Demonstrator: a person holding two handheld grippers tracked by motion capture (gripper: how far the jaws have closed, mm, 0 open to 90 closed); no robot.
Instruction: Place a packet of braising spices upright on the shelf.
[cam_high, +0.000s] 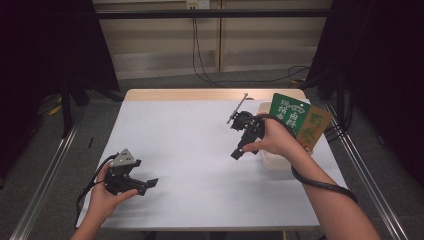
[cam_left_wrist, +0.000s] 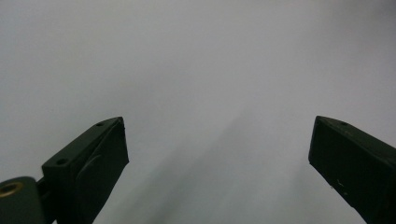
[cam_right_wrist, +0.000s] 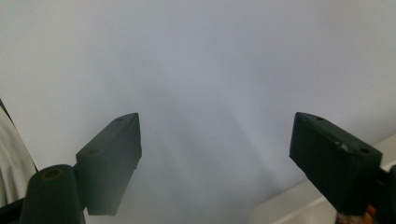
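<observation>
Your right gripper (cam_high: 241, 150) hung with its jaws wide apart and empty, just beside the bin (cam_high: 274, 161) at the table's (cam_high: 200, 150) right edge, where the packets (cam_high: 299, 120) stood upright. Your left gripper (cam_high: 142, 185), likewise open and holding nothing, hovered well apart. Reaching blind past your hand, you could have clipped the bin's rim or toppled a packet.

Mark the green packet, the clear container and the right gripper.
green packet (cam_high: 289, 112), high view, its printed face
clear container (cam_high: 274, 161), high view, its near rim
right gripper (cam_high: 241, 151), high view, between its fingertips
</observation>
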